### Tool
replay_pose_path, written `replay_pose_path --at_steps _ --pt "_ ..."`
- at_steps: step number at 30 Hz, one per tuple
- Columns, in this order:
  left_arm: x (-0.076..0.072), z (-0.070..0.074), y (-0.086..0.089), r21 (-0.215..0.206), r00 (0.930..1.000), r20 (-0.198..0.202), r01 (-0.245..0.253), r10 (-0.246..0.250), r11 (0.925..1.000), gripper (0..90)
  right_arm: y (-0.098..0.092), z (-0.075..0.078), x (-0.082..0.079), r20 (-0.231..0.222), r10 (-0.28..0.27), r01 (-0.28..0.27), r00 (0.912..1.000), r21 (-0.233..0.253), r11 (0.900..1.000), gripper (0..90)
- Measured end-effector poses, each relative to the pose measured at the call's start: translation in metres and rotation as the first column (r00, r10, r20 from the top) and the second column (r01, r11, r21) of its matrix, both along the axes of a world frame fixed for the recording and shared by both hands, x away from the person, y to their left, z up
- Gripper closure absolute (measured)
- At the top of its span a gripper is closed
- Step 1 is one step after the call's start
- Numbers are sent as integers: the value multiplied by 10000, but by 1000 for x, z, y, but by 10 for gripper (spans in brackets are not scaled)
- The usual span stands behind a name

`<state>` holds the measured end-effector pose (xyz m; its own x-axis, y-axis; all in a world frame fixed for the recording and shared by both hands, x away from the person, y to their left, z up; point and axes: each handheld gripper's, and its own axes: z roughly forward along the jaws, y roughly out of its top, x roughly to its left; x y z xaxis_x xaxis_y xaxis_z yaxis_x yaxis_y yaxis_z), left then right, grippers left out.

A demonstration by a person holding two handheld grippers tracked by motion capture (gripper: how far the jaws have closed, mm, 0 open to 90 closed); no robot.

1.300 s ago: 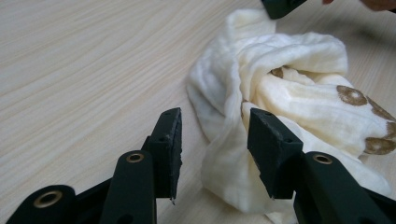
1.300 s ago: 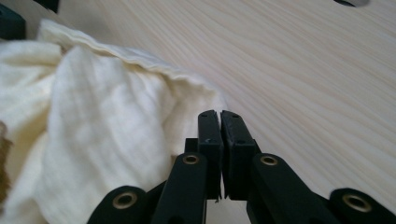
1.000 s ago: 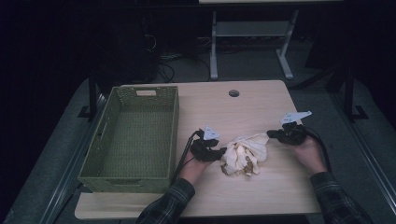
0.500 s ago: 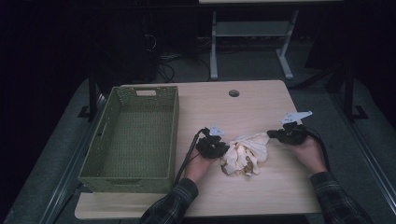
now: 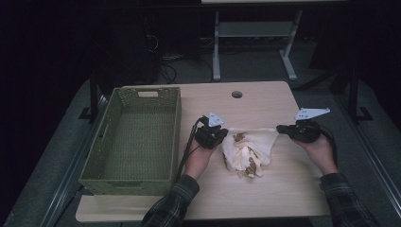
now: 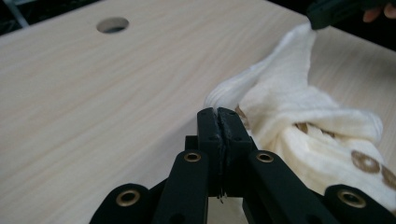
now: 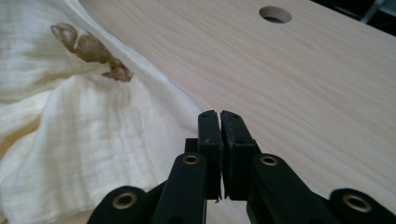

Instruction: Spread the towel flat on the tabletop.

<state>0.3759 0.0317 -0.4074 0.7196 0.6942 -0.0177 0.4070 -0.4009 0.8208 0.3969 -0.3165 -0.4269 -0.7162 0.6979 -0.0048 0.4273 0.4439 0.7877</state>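
A cream cloth (image 5: pixel 249 150) printed with brown figures was seen lying crumpled on the wooden table (image 5: pixel 265 198), to the right of an empty green woven basket (image 5: pixel 137 137). The left gripper (image 5: pixel 218 135) was held at the cloth's left side, and in the left gripper view its jaws were pressed together on a fold of the fabric. The right gripper (image 5: pixel 282 128) was placed at the cloth's far right corner; its jaws were likewise shut, and the corner appeared to be pinched between them, as was suggested by the stretched upper edge running across to it. The work was judged to be at an early stage: one edge had been drawn taut between the two grippers, but the bulk of the cloth was bunched in a heap, so most of the spreading or folding remained to be done, and nothing had been put into the basket.
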Motion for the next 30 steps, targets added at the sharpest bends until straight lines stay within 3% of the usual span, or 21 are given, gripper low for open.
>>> replay_pose_path --at_steps 3,6,8,11,14,20,25,27,30 --pt "8 0 -4 213 9999 129 -114 111 9997 882 0 3 0 45 -40 40 10000 -29 10000 872" --pt "19 -9 -8 -201 9998 -186 -121 117 9997 861 -1 3 1 73 -188 189 9998 -201 9996 872" --pt "23 -15 -11 -159 9991 -382 -175 169 9997 726 -5 2 2 66 -310 311 9995 -284 9991 872" --pt "23 -20 -8 -10 9986 -429 -322 321 9995 654 -13 -1 4 -7 -535 535 9986 -285 9982 872" --pt "26 -25 -3 -146 9961 -665 -592 581 9981 649 -22 -4 5 -86 -761 758 9971 -317 9966 872" --pt "28 -50 -3 765 9909 -1130 -650 735 9949 646 -29 -9 6 -214 -989 981 9949 -383 9944 871" --pt "27 -57 -4 1018 9883 -1359 -558 694 9932 642 -29 -11 7 -236 -962 950 9951 -468 9944 871" --pt "27 -58 -5 1089 9875 -1408 -557 709 9925 681 -28 -11 7 -261 -950 938 9951 -447 9946 871" --pt "27 -60 -6 1282 9855 -1571 -436 637 9908 816 -27 -11 7 -276 -920 906 9954 -478 9947 871"
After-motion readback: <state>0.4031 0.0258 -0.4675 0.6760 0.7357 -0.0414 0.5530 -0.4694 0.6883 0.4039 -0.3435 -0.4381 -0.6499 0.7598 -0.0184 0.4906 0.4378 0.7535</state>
